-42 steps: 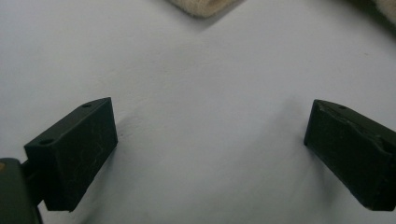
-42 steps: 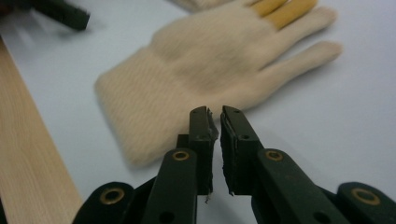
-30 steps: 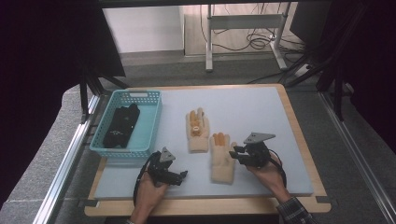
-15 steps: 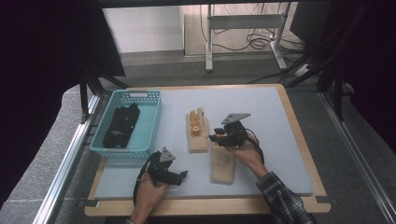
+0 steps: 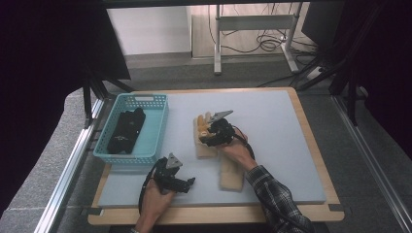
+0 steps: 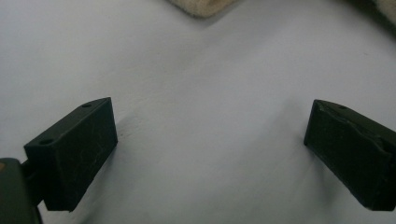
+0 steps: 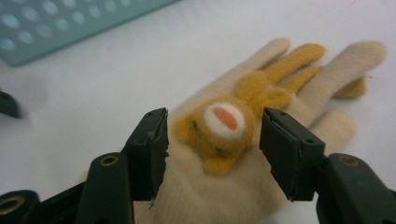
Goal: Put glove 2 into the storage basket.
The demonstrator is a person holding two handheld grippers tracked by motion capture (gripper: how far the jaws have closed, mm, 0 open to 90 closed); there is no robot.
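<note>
Right tongs [image 7: 214, 149] just opening, straddling cream glove [image 7: 261, 116], not gripping.

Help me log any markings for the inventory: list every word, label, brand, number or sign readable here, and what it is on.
None can be read.
The cream glove between the right gripper's open jaws bears an orange animal face, no lettering.
The blue basket, the dark items in it, the second glove and the left gripper show no text.

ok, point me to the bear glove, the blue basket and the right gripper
bear glove [image 7: 219, 123]: right gripper view, on the bear's face.
blue basket [image 5: 158, 127]: high view, on its right wall.
right gripper [image 7: 212, 135]: right gripper view, midway between its open fingertips.
</note>
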